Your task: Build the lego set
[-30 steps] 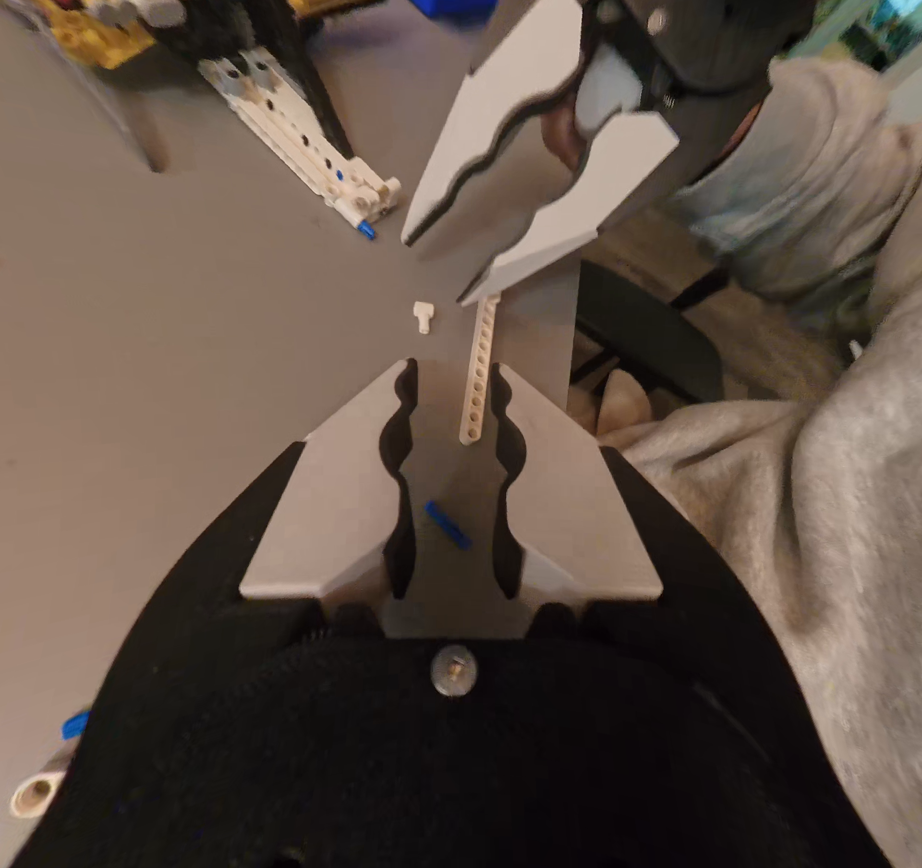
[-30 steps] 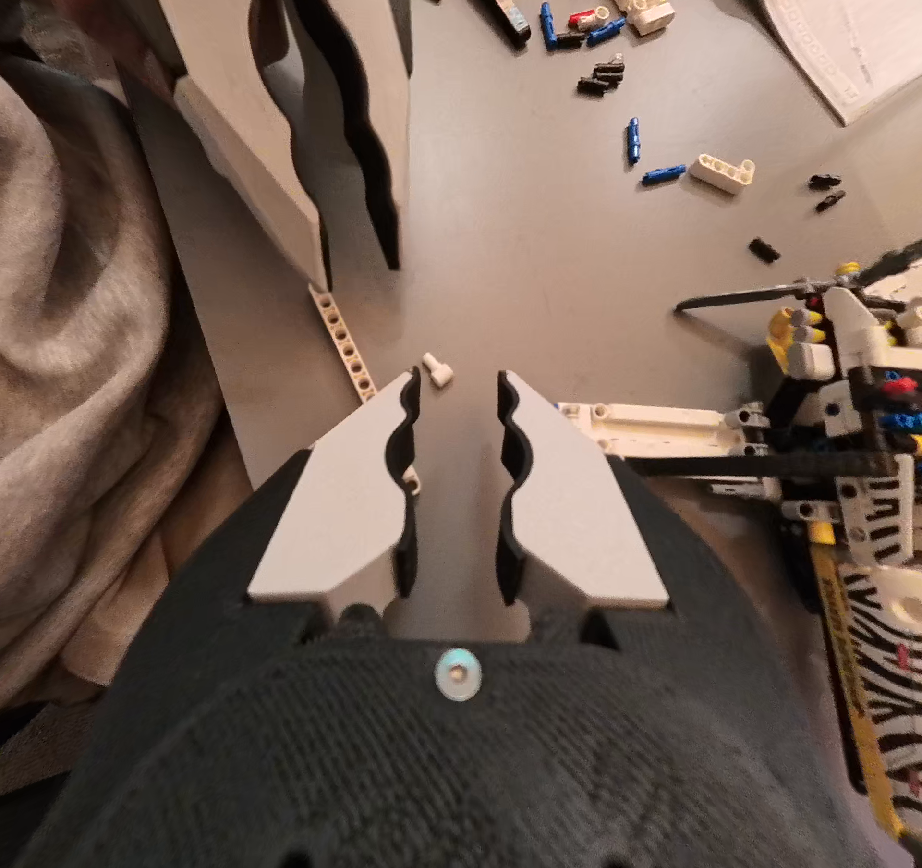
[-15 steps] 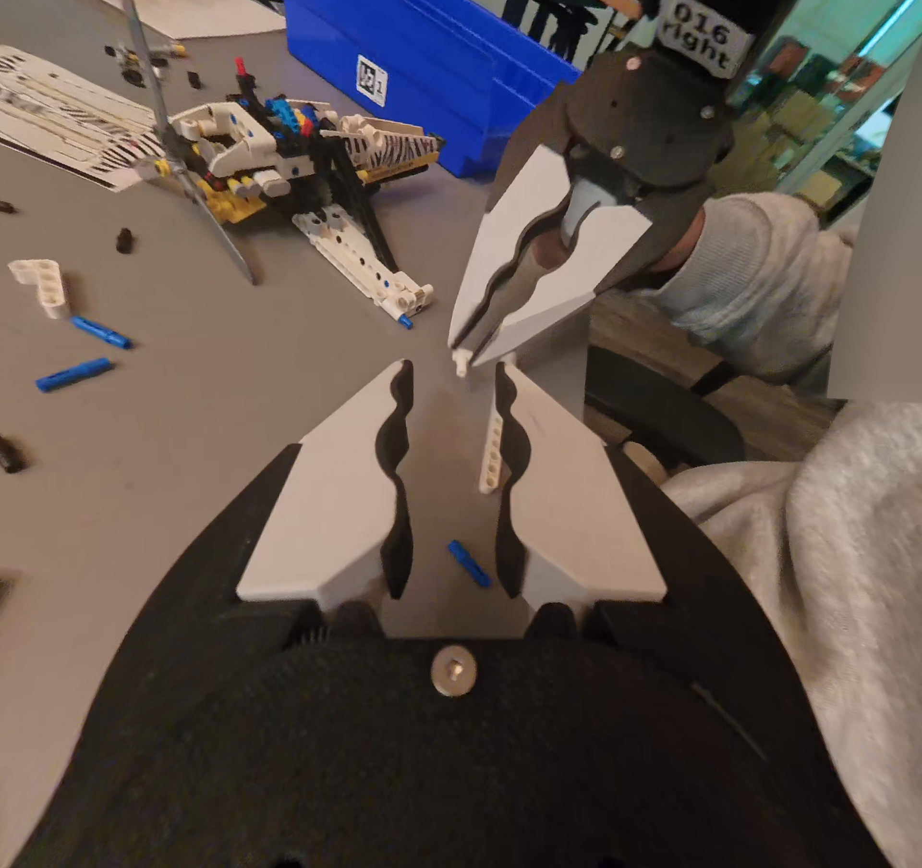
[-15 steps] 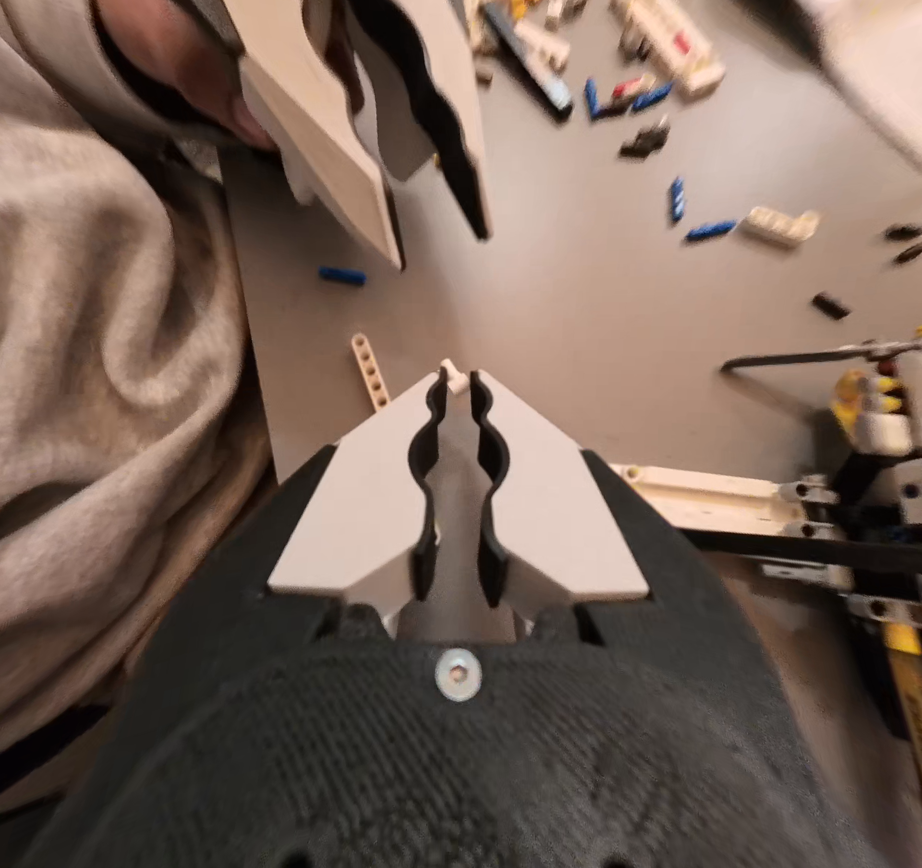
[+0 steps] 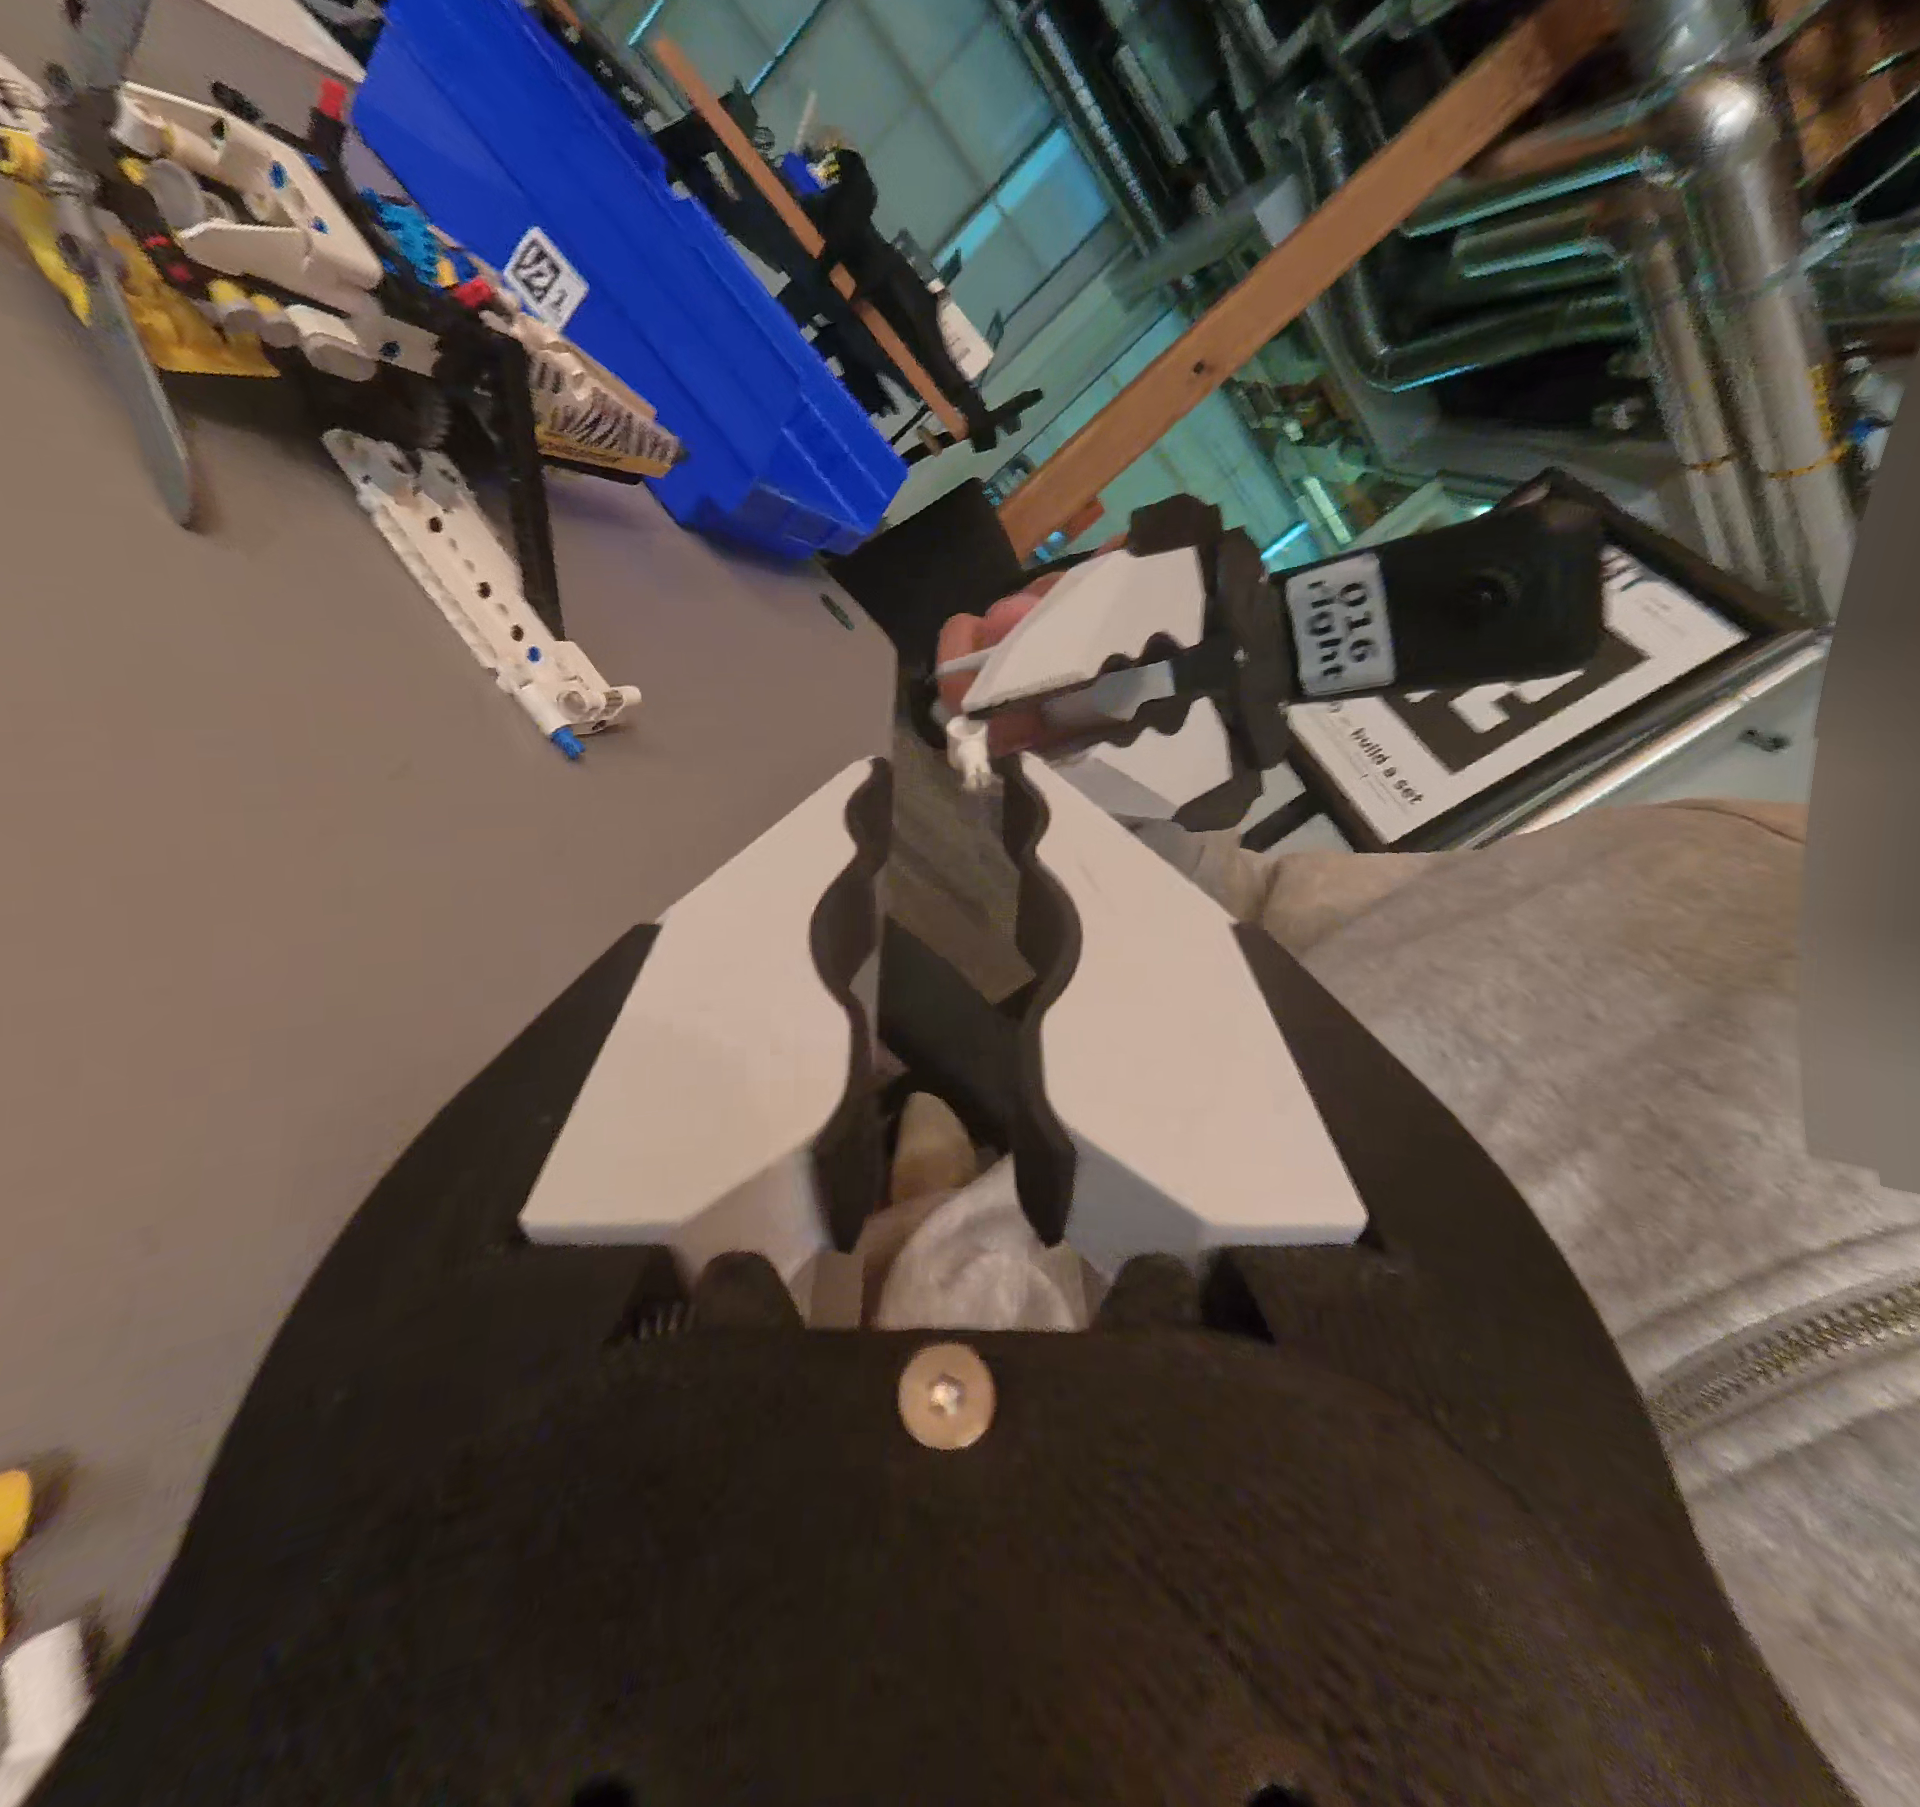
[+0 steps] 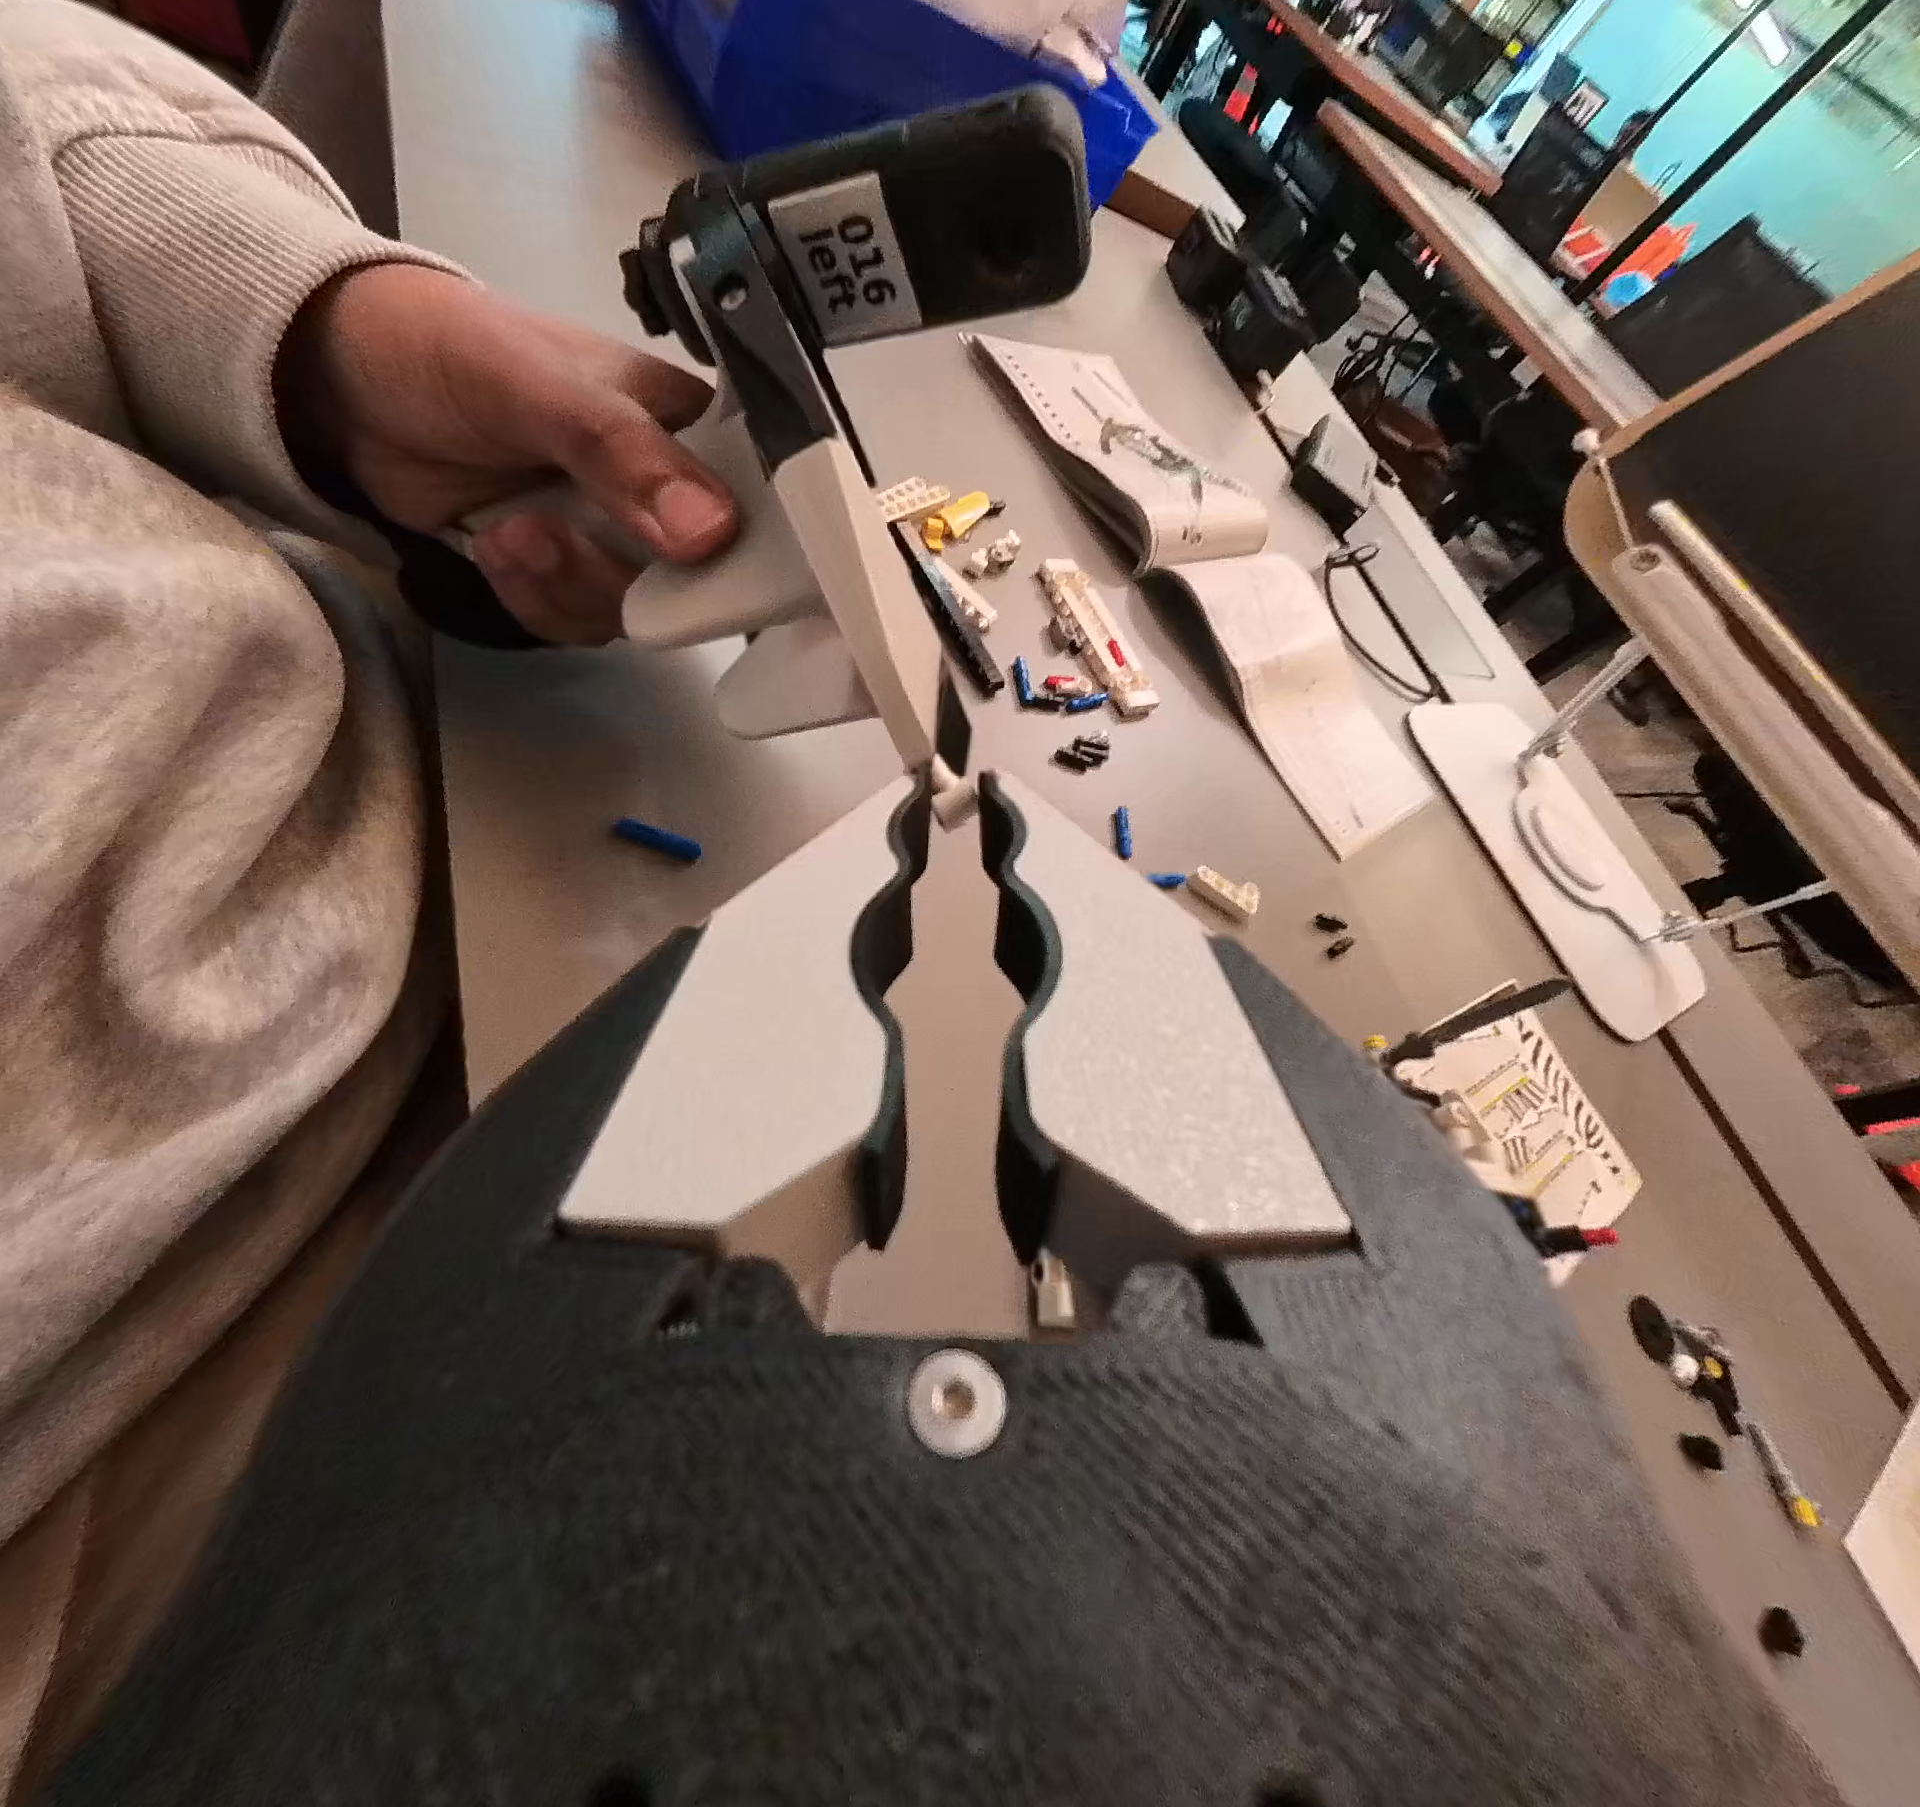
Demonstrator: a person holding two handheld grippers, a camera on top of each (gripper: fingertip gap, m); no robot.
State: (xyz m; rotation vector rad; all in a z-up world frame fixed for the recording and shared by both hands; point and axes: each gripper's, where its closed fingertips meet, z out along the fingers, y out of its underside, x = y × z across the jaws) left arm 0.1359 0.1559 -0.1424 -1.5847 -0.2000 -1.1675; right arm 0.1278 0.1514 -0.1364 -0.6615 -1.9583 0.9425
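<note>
My right gripper (image 6: 948, 789) is shut on a small white pin (image 6: 951, 803), pinched at its fingertips and held above the grey table (image 6: 540, 199). In the left wrist view the right gripper (image 5: 961, 708) lies sideways with the pin (image 5: 971, 755) hanging from its tip. My left gripper (image 5: 943, 778) is open and empty, and its tips sit just below the pin. In the right wrist view the left gripper (image 6: 928, 762) points down at the pin, almost touching it. The partly built helicopter model (image 5: 301, 303) stands at the far left.
A blue bin (image 5: 623, 230) stands behind the model, whose white tail beam (image 5: 478, 594) reaches toward me. Loose pins and beams (image 6: 1081, 635), an open instruction booklet (image 6: 1195, 510) and a blue pin (image 6: 655, 838) lie on the table. A grey-sleeved arm (image 6: 156, 614) is at the left. Left and right tips are no more than a few centimetres apart. The partly built helicopter model (image 5: 301, 303) is about equally far from each gripper, around 20 centimetres.
My right gripper closed on the white pin and lifted it off the table. Both grippers rose and tilted, and the left gripper's tips came up to the pin.
</note>
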